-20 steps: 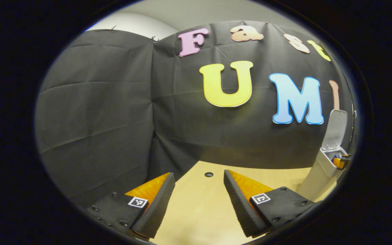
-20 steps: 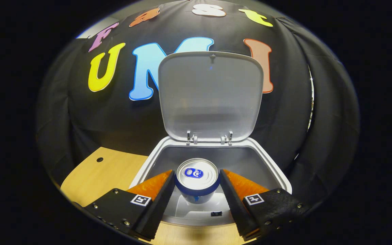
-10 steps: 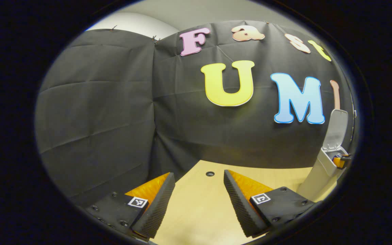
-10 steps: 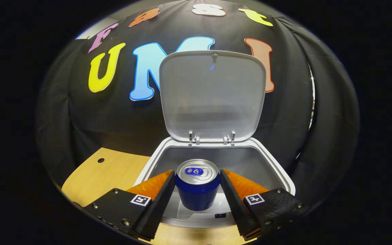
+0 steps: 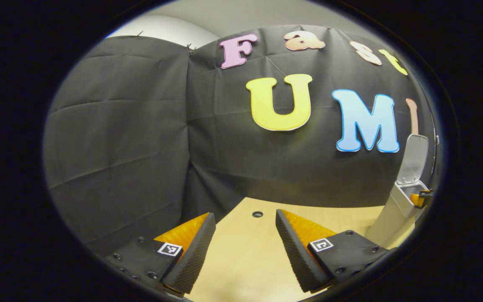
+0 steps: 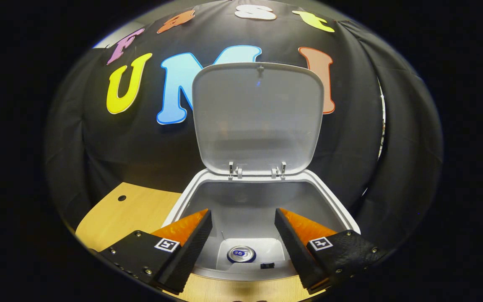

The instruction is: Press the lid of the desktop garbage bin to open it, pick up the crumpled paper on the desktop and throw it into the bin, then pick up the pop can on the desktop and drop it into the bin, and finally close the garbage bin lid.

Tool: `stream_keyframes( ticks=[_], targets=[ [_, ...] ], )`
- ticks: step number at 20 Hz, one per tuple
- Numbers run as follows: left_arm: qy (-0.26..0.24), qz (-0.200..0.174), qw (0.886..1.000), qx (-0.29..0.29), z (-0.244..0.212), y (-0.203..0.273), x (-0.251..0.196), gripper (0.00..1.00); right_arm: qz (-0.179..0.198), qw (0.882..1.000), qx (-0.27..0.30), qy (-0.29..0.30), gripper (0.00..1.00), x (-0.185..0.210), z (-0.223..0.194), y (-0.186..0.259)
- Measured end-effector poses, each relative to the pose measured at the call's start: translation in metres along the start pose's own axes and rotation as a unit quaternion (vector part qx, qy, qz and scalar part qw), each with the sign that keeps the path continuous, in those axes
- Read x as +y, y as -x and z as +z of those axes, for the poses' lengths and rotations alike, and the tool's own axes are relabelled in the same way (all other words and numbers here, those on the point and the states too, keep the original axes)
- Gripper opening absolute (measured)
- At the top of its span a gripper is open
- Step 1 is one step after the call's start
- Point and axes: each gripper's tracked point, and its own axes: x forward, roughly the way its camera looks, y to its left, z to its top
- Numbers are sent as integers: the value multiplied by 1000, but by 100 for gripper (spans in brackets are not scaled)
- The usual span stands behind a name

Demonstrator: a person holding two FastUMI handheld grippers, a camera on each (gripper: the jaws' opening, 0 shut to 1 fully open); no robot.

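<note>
In the right gripper view the white bin (image 6: 333,212) stands open, its lid (image 6: 258,117) upright behind the mouth. The blue pop can (image 6: 241,253) stands at the bottom of the bin, silver top up. My right gripper (image 6: 243,235) hovers over the mouth, open, with nothing between its fingers. The crumpled paper is hidden from me. In the left gripper view my left gripper (image 5: 245,241) is open above the wooden desk (image 5: 245,260). The bin (image 5: 394,214) stands far right with its lid (image 5: 413,157) raised, and the right gripper (image 5: 421,198) sits at its mouth.
The black cloth wall closes off the desk behind and to both sides. A small round hole (image 5: 257,214) sits in the desk near the back wall; it shows left of the bin as a hole (image 6: 121,197) in the right gripper view.
The right gripper's fingers have spread and let go of the pop can, which has dropped from the bin's mouth to its bottom. The left gripper has hardly moved.
</note>
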Motion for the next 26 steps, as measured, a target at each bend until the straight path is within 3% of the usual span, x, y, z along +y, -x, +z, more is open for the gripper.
stream_keyframes(
  ticks=[6, 15, 22, 23, 26],
  targets=[
    [2, 1, 1000, -1, -2, 0, 3, 95, 4, 1000, -5, 6, 96, 2, 4, 3],
    [1, -2, 1000, 0, -5, 2, 1, 97, 18, 998, -64, 8, 96, 21, 57, 20],
    [13, -12, 1000, 11, -15, 3, -8, 95, 11, 990, -142, 6, 96, 9, 127, 43],
    [14, -14, 1000, 12, -16, 3, -9, 95, 7, 988, -156, 7, 92, 5, 140, 46],
    [14, -20, 1000, 14, -19, 6, -16, 95, 0, 981, -192, -1, 95, -6, 184, 56]
  ],
)
